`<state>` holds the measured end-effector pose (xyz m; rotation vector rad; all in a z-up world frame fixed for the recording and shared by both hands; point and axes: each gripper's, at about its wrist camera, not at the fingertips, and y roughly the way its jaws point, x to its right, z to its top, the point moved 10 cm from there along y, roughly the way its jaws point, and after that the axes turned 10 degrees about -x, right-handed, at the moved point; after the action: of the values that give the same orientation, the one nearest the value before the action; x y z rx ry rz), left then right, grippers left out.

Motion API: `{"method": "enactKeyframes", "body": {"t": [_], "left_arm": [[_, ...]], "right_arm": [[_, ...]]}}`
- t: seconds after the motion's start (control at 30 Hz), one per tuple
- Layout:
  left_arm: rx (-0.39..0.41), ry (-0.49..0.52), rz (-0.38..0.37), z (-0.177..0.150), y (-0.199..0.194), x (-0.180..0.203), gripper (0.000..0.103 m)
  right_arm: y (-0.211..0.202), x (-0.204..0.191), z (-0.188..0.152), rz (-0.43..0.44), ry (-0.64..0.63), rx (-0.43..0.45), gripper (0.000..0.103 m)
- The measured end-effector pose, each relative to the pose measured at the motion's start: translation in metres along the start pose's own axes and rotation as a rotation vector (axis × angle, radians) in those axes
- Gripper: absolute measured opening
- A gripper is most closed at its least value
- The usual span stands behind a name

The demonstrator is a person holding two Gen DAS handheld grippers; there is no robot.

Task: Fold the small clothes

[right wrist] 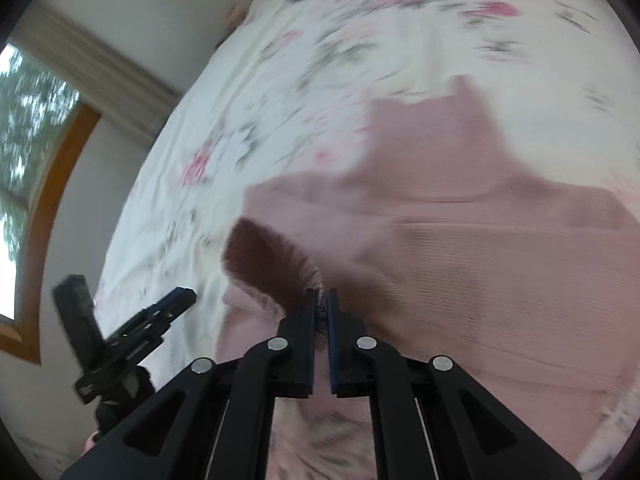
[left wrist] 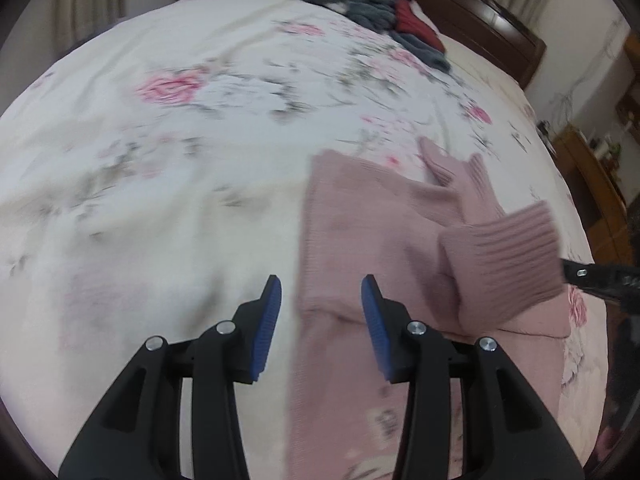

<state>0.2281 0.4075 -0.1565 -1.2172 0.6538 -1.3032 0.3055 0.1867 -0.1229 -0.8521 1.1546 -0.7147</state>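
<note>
A pink knit sweater (left wrist: 360, 248) lies on the floral bedspread (left wrist: 180, 160), its body spread flat. My left gripper (left wrist: 321, 290) hovers open over the sweater's left edge, nothing between its blue pads. One ribbed sleeve cuff (left wrist: 508, 256) is lifted above the body; my right gripper (left wrist: 576, 274) holds it from the right edge. In the right wrist view the right gripper (right wrist: 321, 296) is shut on that cuff (right wrist: 272, 260), with the sweater (right wrist: 460, 232) spread beyond. The left gripper (right wrist: 176, 298) shows at the lower left there, open.
A pile of grey and dark red knitwear (left wrist: 380, 12) sits at the far side of the bed by the wooden headboard (left wrist: 492, 20). Wooden furniture (left wrist: 592, 168) stands at the right. A window with a wooden frame (right wrist: 52, 184) is beyond the bed's left side.
</note>
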Motion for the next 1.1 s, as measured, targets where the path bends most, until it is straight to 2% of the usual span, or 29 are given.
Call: {"method": "enactKeyframes", "body": {"t": [0.13,0.23,0.33,0.43,0.5,0.57,0.6,0.67,0.77,0.83,0.97,1.1], "left_arm": [[-0.011,0.049,0.006,0.007,0.020,0.033,0.042],[-0.042,0.090,0.031,0.010,0.041,0.051,0.042],[-0.074,0.106,0.074,0.012,0.060,0.053,0.042],[-0.121,0.099,0.104,0.008,0.079,0.046,0.042],[-0.138,0.093,0.113,0.005,0.086,0.042,0.042],[-0.136,0.099,0.116,0.005,0.089,0.040,0.042],[-0.137,0.104,0.119,0.005,0.089,0.041,0.043],[-0.138,0.114,0.128,0.006,0.085,0.044,0.043],[-0.109,0.135,0.100,0.011,0.075,0.059,0.044],[-0.098,0.164,0.093,0.012,0.073,0.073,0.049],[-0.117,0.188,0.071,0.009,0.081,0.092,0.049],[-0.142,0.200,0.123,0.002,0.094,0.081,0.049]], "right_arm": [[-0.046,0.060,-0.007,-0.011,0.084,0.046,0.005],[-0.073,0.105,-0.011,-0.052,0.135,0.088,0.005],[-0.091,0.151,-0.016,-0.094,0.195,0.111,0.005],[-0.088,0.199,-0.026,-0.143,0.259,0.092,0.005],[-0.079,0.223,-0.035,-0.178,0.291,0.067,0.000],[-0.073,0.241,-0.043,-0.212,0.299,0.042,0.000],[-0.070,0.248,-0.049,-0.205,0.318,0.033,0.004],[-0.073,0.253,-0.052,-0.175,0.335,0.050,0.004],[-0.080,0.236,-0.048,-0.152,0.275,0.091,0.005],[-0.077,0.214,-0.041,-0.150,0.196,0.092,0.007],[-0.054,0.182,-0.035,-0.170,0.096,0.034,0.010],[-0.033,0.196,-0.047,-0.216,0.121,-0.026,0.010]]}}
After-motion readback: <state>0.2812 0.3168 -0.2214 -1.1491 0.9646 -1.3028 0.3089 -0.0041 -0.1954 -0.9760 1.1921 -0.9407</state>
